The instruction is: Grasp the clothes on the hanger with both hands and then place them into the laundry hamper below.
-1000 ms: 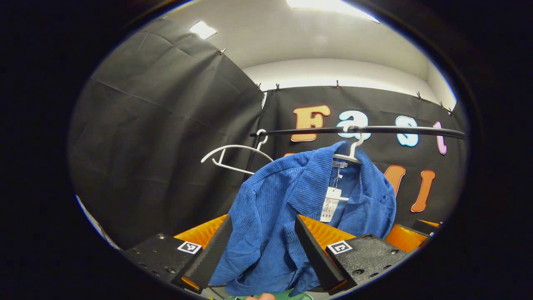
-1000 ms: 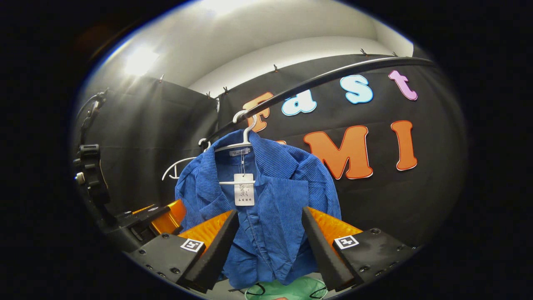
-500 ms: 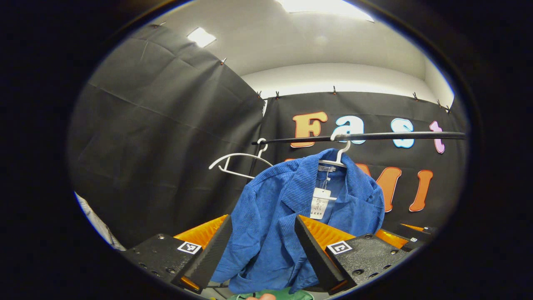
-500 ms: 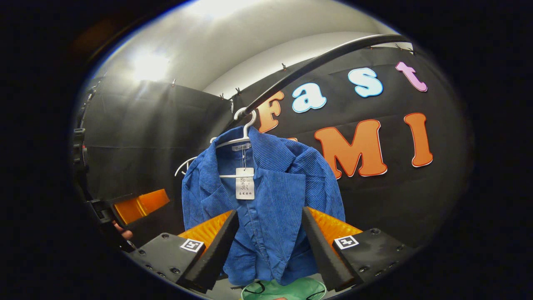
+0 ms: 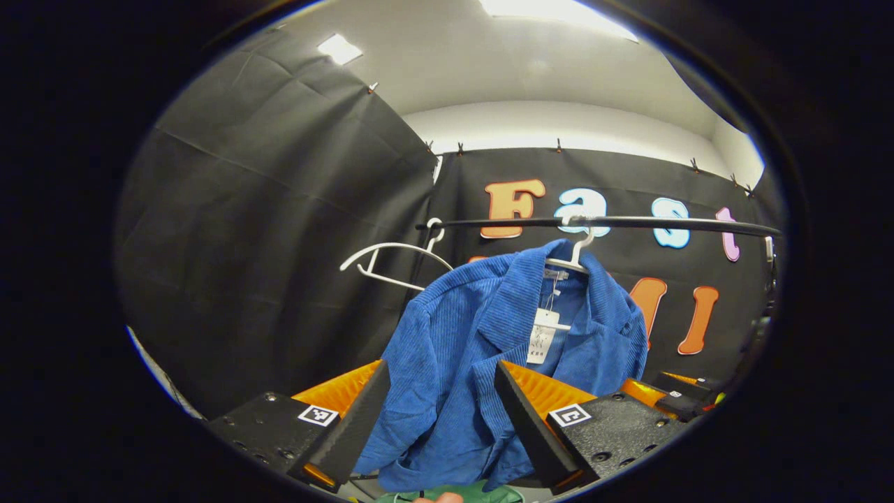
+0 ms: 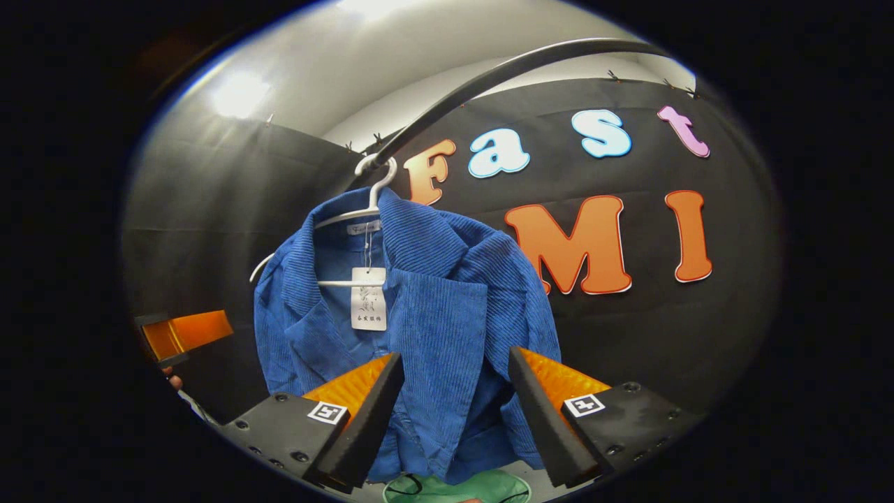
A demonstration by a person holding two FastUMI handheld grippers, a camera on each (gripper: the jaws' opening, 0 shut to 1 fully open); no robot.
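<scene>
A blue ribbed corduroy jacket [image 5: 482,363] is seen hanging on a white plastic hanger [image 5: 574,255] from a black horizontal rail [image 5: 614,223], up at about one o'clock in the left gripper view. A white paper tag [image 5: 542,337] is dangled at the open collar. The left gripper [image 5: 440,419] is held with its jaws spread wide, and the jacket's lower front is framed between the two fingers, though contact with the cloth cannot be told. A second, bare white hanger [image 5: 391,262] is hooked on the rail's end at around ten o'clock. At four o'clock, near the edge, part of the other gripper is glimpsed.

In the right gripper view, the right gripper [image 6: 454,412] is likewise held wide apart, and the jacket [image 6: 419,328] is seen between its fingers and above, towards eleven o'clock, with the hanger [image 6: 363,206] hooked over the curving rail [image 6: 489,77] and the tag [image 6: 369,299] hung from it. Below, at six o'clock, the rim of a green fabric laundry hamper [image 6: 461,485] is caught under the jacket's hem. The other gripper is seen at nine o'clock.
</scene>
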